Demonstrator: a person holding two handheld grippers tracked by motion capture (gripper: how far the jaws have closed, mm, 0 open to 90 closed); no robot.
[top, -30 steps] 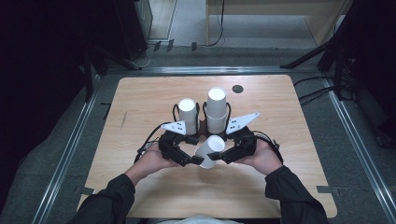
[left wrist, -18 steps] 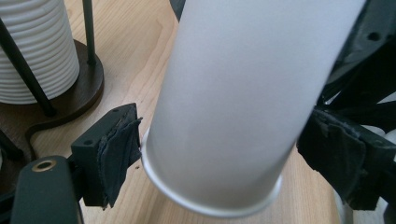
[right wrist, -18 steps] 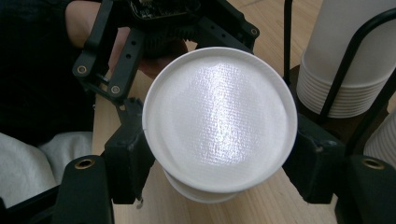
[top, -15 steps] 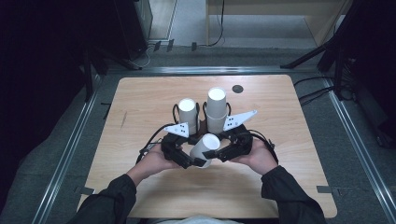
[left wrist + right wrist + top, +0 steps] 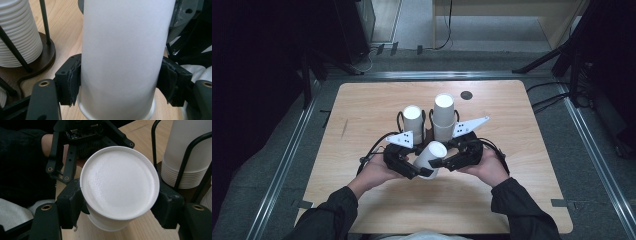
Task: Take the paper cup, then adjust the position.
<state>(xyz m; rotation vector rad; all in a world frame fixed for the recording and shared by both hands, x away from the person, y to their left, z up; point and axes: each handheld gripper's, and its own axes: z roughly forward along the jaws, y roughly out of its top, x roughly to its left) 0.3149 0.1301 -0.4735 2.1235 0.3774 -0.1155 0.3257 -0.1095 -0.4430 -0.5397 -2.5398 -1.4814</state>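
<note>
A white paper cup (image 5: 430,158) is held tilted above the tabletop (image 5: 362,105), both grippers' jaws pinching it. The left gripper (image 5: 120,82) clamps its wall; the right gripper (image 5: 120,202) faces its base. Cup stacks (image 5: 444,117) stand at twelve o'clock.

Pale wood-grain surface (image 5: 362,107), rounded corners, set on a grey floor (image 5: 607,165). Near its middle, a dark-based wire rack (image 5: 428,131) stands on it, holding two stacks of white cups (image 5: 443,117) upside down. Small dark round disc (image 5: 466,95) lies toward the far edge.
</note>
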